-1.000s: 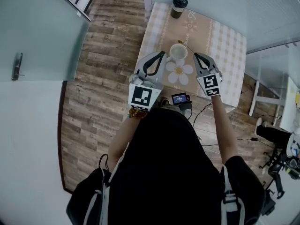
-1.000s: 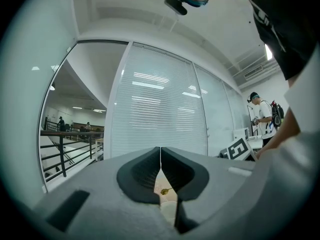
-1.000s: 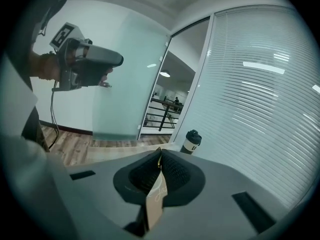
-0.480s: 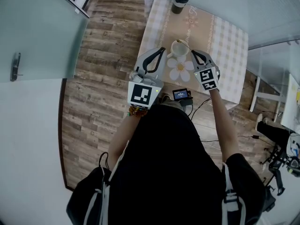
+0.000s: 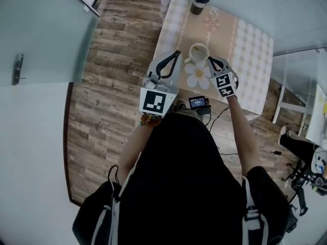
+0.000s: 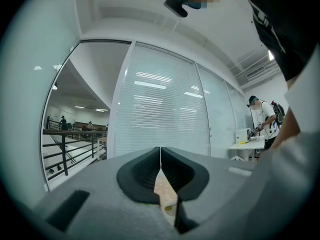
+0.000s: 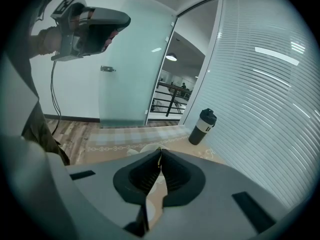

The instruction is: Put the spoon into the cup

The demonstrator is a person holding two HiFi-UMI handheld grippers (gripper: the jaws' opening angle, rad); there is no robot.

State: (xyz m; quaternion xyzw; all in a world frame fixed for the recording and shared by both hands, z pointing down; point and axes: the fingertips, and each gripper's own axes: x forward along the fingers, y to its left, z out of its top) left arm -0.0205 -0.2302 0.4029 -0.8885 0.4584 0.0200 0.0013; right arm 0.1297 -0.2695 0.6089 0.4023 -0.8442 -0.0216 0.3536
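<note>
Spoon in the cup on the table [image 5: 245, 45], right tool gripping its handle.
The right tool [image 5: 212, 60] stands just beside the cup [image 5: 199, 51]. Its jaws are pinched together on what appears to be the thin handle of the spoon [image 5: 202, 49], whose bowl end lies inside the cup ahead of the tips. The grip is judged to steady the spoon until release. The left tool [image 5: 176, 55], jaws together and empty, hangs on the cup's opposite side, clear of the work.

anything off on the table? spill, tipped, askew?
Nothing stands out. Cup upright beside the flower mat, lidded tumbler upright at the far edge, tablecloth flat, no spill visible. Right gripper is shut on the spoon at the cup.
</note>
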